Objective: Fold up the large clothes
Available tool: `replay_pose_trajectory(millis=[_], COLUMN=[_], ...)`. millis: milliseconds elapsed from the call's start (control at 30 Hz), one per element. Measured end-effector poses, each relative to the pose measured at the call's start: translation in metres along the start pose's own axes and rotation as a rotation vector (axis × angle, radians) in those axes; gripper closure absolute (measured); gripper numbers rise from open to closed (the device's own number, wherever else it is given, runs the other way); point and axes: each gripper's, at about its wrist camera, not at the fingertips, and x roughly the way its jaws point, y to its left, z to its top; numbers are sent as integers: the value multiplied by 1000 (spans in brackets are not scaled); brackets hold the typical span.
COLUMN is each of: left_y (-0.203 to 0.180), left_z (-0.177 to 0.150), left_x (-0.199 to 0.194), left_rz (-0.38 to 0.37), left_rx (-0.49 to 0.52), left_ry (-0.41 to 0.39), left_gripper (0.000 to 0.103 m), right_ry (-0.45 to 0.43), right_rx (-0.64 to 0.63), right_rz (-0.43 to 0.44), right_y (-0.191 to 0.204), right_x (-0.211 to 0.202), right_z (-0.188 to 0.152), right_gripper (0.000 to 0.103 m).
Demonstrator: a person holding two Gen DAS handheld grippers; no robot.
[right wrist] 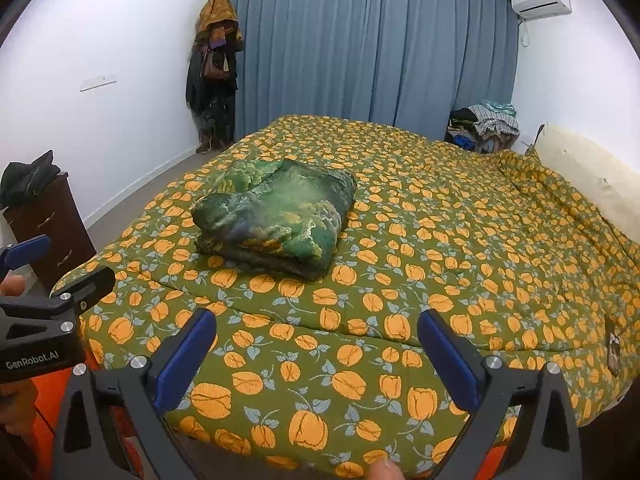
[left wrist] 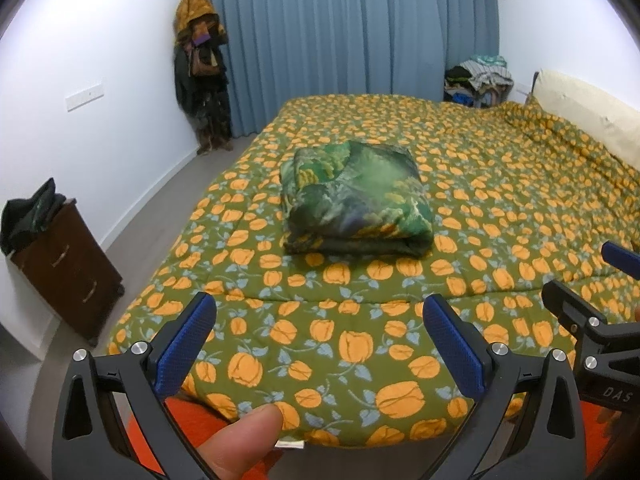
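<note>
— Where is the folded garment [left wrist: 357, 200] to be found?

— It is laid on the bed [left wrist: 500, 208], on the green quilt printed with orange flowers, toward the near left part and well apart from the pillow [left wrist: 592, 116] at the right edge. It is seen as a thick green bundle.

— And how are the claws held?

— The left claw [left wrist: 320, 344] is spread wide, nothing gripped, above the near edge of the bed. The right claw [right wrist: 318, 354] is likewise parted and empty — both are kept apart from the garment. A fingertip [left wrist: 244, 432] is seen at the bottom of the left wrist view.
</note>
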Motion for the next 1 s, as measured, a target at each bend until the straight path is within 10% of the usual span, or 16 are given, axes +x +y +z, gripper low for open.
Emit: replay_pose_trajectory(millis=[1000], left_y=[-3], left_z=[0], left_x=[23], left_rz=[25], left_rx=[-3], left_ry=[27], left_gripper=[0], right_ry=[34], right_rx=[24], right_rz=[14], right_y=[0], right_x=[13], right_z=[-1], right_gripper=[1])
